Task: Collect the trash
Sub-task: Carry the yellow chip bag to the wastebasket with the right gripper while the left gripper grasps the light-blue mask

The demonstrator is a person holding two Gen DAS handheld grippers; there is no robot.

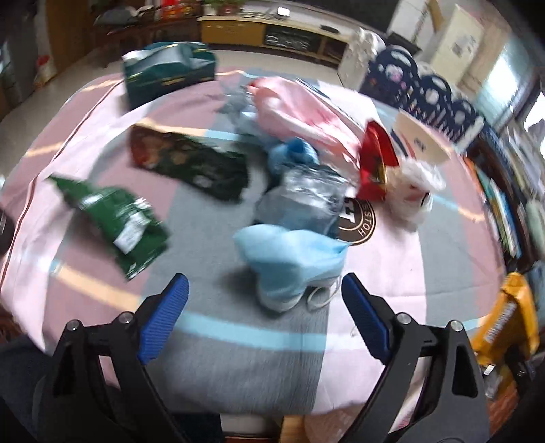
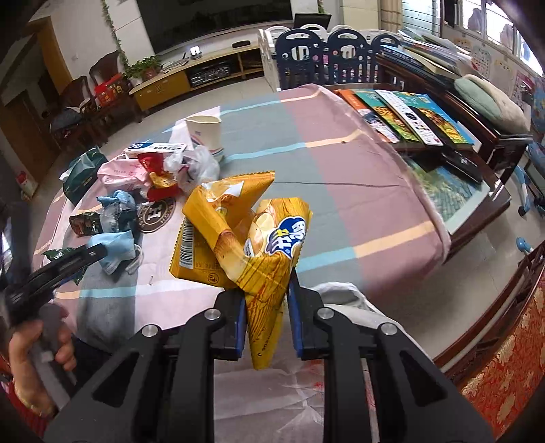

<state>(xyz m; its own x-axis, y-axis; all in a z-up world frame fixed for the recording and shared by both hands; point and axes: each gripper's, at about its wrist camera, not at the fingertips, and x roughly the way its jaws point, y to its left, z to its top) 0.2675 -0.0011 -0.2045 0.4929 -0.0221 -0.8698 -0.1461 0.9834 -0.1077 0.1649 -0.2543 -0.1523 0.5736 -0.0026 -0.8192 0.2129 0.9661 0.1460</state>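
Our left claw (image 1: 265, 313) gapes empty, with the blue mask (image 1: 289, 262) just ahead, centred between its jaws.
Our right claw (image 2: 265, 320) pinches the yellow chip bag (image 2: 252, 238); the left is nearer the mask.

You're getting bright daylight coming in from the windows (image 2: 483, 20) at the far right. Your left wrist view is smearing with motion blur, your right one is staying sharp, and both are bending hard at the edges.

Books (image 2: 405, 112) beside checked tablecloth (image 2: 340, 163)
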